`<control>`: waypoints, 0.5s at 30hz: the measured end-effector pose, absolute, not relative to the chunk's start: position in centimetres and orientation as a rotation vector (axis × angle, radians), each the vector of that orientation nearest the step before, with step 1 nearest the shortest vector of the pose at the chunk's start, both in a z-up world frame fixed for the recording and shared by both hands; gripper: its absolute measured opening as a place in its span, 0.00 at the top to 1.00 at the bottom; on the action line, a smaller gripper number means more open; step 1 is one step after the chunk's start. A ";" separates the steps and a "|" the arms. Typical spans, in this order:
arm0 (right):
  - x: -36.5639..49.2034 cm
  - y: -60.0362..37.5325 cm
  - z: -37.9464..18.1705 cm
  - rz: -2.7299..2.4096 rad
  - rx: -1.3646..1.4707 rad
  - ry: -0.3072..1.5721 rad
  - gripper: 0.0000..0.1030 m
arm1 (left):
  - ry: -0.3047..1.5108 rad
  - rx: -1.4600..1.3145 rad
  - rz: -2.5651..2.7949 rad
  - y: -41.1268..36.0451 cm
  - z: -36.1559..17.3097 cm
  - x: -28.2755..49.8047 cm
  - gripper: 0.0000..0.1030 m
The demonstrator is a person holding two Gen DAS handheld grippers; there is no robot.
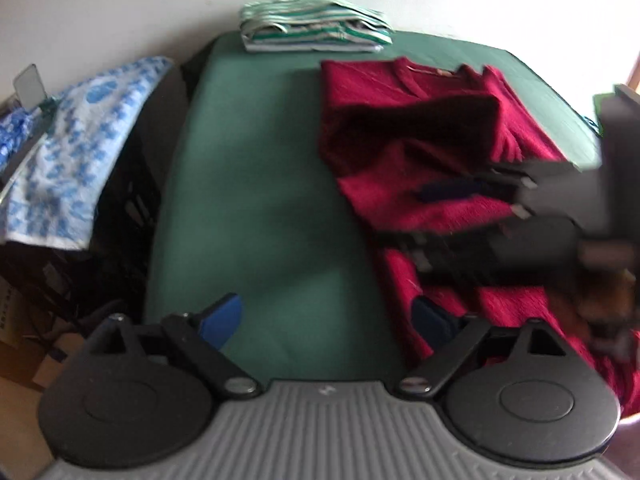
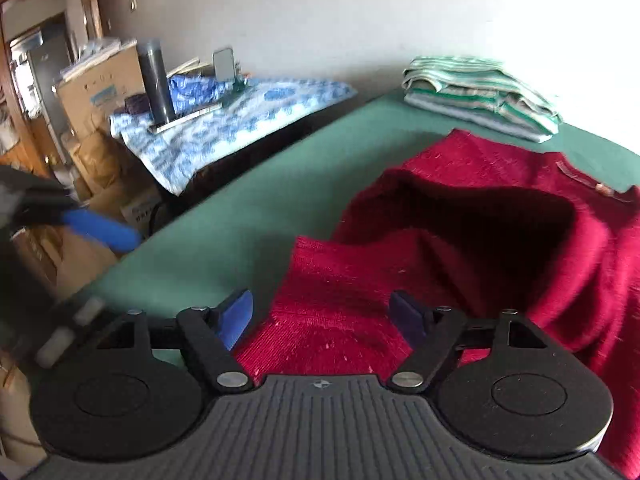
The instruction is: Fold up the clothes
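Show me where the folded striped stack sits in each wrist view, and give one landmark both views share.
Left wrist view: the striped stack lies top centre, at the far edge of the green cover.
Right wrist view: the striped stack lies upper right, beyond the red sweater.
Shared landmark: the blue patterned cloth.

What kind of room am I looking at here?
Probably a lived-in room at home, used for laundry: a green-covered table with a red sweater and folded striped clothes, and cardboard boxes stacked by a wooden doorway.

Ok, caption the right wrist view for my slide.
Open right gripper over a rumpled red sweater on the green table.
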State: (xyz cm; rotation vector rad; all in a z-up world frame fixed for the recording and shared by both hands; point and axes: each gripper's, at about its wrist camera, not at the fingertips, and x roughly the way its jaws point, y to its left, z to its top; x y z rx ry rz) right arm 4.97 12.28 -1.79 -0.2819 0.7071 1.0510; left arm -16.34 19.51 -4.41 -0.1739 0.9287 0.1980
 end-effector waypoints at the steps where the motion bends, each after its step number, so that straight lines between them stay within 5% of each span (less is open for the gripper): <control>1: 5.3 12.3 -1.7 1.040 -0.270 0.705 0.53 | 0.921 -0.179 0.186 19.2 -4.4 -16.6 0.09; 2: 6.0 12.0 -1.5 1.032 -0.246 0.720 0.85 | 0.910 -0.176 0.175 18.9 -4.3 -16.7 0.08; 3: 6.9 11.2 -1.1 1.017 -0.202 0.740 0.95 | 0.900 -0.171 0.161 18.5 -4.2 -16.7 0.07; 12: 9.6 -4.1 8.7 0.889 0.185 0.537 0.94 | 0.933 -0.097 -0.064 15.1 -6.1 -13.1 0.04; 15: 8.3 -9.6 10.9 0.817 0.114 0.458 0.94 | 0.962 -0.075 -0.120 14.4 -7.2 -12.2 0.18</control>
